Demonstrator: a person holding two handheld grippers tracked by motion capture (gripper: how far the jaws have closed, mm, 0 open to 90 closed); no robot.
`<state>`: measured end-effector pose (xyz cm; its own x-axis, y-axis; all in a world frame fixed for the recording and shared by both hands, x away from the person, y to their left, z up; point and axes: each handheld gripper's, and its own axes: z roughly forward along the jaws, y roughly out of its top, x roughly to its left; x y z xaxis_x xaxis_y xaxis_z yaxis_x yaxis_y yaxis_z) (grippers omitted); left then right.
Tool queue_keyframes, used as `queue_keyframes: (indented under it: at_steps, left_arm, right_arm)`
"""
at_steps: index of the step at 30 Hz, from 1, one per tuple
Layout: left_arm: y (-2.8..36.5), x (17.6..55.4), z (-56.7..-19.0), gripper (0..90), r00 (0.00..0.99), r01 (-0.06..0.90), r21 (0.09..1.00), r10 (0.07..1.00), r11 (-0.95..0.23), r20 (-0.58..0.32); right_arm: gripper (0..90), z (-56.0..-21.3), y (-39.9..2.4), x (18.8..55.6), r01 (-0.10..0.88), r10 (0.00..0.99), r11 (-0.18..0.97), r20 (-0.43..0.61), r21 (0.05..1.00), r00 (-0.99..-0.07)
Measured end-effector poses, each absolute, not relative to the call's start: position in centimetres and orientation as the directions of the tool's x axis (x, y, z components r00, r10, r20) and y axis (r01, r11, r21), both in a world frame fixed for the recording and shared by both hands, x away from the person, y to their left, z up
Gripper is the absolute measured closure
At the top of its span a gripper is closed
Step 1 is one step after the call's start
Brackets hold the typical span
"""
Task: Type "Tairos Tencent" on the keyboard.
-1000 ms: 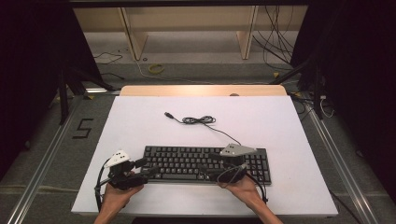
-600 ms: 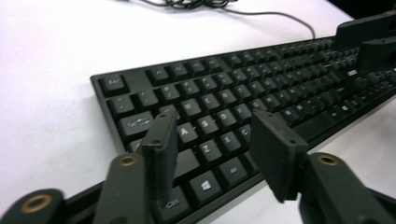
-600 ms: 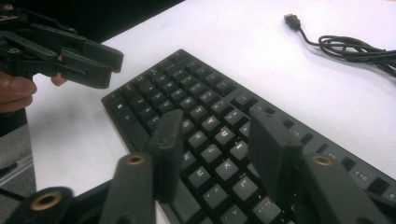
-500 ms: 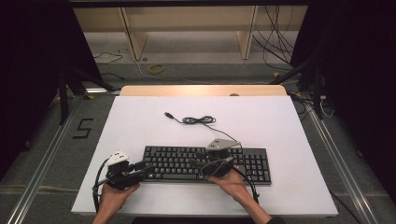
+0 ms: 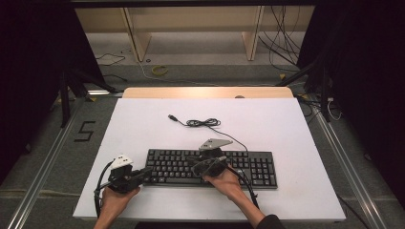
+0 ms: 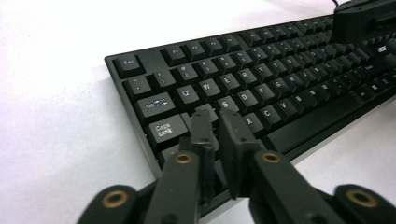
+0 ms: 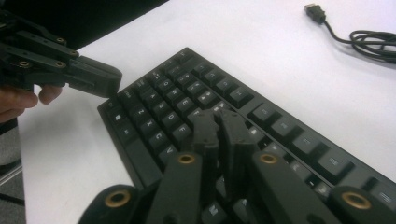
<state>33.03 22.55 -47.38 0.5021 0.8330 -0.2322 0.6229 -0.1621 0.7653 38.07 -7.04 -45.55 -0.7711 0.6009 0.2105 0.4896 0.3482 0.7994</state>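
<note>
1. The keyboard [image 5: 210, 167] lies flat on the white surface [image 5: 286, 124], near the person's edge, its long axis running left to right across the high view. Its cable [image 5: 203, 123] trails away toward the far side in a loose coil, with the USB plug [image 7: 315, 11] lying free on the surface.

2. The left tongs [image 5: 143, 172] sit at the keyboard's left end. In the left gripper view their tips [image 6: 217, 123] hang just over the keys beside Caps Lock, in the A and S area. The jaws have just been closing and now stand together with nothing between them.

3. The right tongs [image 5: 198, 164] are over the middle of the key field, left of the keyboard's centre line. In the right gripper view their tips [image 7: 217, 123] hover just above the letter rows. These jaws too have just been closing and are together, holding nothing.

4. The relation that matters: each pair of tongs points down and forward at the keys directly beneath it, so the target lies below the tips rather than off to a side. With jaws together, each works as a single blunt finger, which suits pressing a key.

5. The left hand is nearer the left-edge keys; the right hand is nearer the central letters. Keys toward the number pad [image 5: 260, 169] are well apart from both.
</note>
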Motion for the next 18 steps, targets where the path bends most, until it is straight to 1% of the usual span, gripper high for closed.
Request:
queue_keyframes:
  at_steps: [2, 9, 18]
  left_arm:
    - [22.6, 33.1, -47.4, 88.7, 0.502, 0.624, 0.764, 0.834, -0.165, -0.23]
    - [22.6, 33.3, -47.6, 88.9, 0.495, 0.63, 0.751, 0.846, -0.195, -0.196]
    - [22.6, 33.7, -47.8, 88.9, 0.487, 0.648, 0.734, 0.851, -0.202, -0.196]
  right_arm:
    - [90.0, -45.8, -6.5, 38.3, 0.493, 0.6, 0.359, 0.209, 0.792, -0.772]
    - [90.0, -46.2, -4.9, 39.0, 0.5, 0.604, 0.386, 0.197, 0.775, -0.772]
    - [90.0, -47.0, -3.2, 39.6, 0.512, 0.614, 0.419, 0.183, 0.75, -0.768]
